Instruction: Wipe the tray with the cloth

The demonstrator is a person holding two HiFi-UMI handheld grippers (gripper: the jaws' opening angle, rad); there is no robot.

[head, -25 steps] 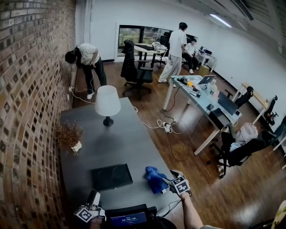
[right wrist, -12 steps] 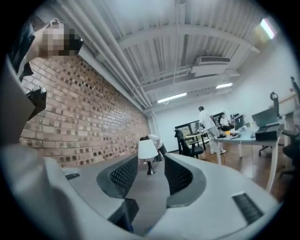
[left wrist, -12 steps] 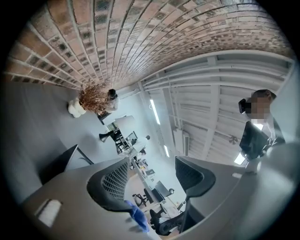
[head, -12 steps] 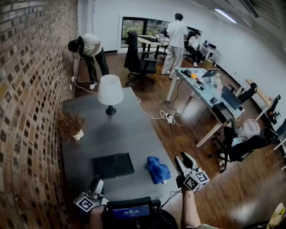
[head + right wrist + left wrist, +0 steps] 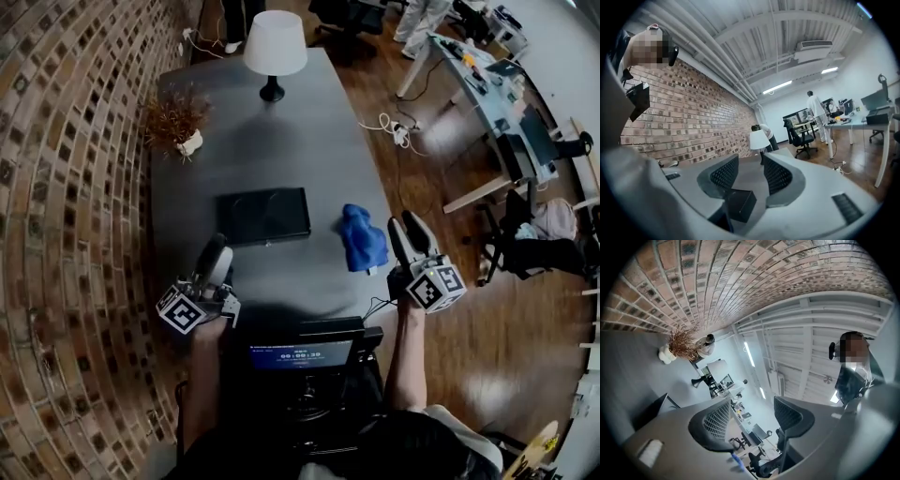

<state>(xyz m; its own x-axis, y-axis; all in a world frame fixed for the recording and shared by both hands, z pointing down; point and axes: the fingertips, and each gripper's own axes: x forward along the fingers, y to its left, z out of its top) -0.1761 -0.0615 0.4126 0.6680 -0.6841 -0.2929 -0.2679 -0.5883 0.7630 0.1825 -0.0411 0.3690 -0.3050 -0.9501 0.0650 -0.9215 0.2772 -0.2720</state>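
The flat black tray (image 5: 262, 216) lies on the grey table (image 5: 281, 141). To the right of it sits the crumpled blue cloth (image 5: 363, 236). My right gripper (image 5: 406, 228) hovers just right of the cloth and does not touch it. It is open, its jaws have just been closing, and nothing is between them (image 5: 750, 161); past them I see the tray (image 5: 740, 204). My left gripper (image 5: 214, 248) is held up near the tray's front left corner. It is also open with empty jaws that have just been closing (image 5: 752, 404).
At the table's far end stands a white lamp (image 5: 275, 42), with a dried plant in a small pot (image 5: 173, 117) by the brick wall. A device with a lit screen (image 5: 300, 354) sits at my chest. Desks, chairs and cables fill the floor on the right.
My right gripper has come off the blue cloth and risen to the right of it. The left gripper has lifted too. The head view has tipped down onto the table.
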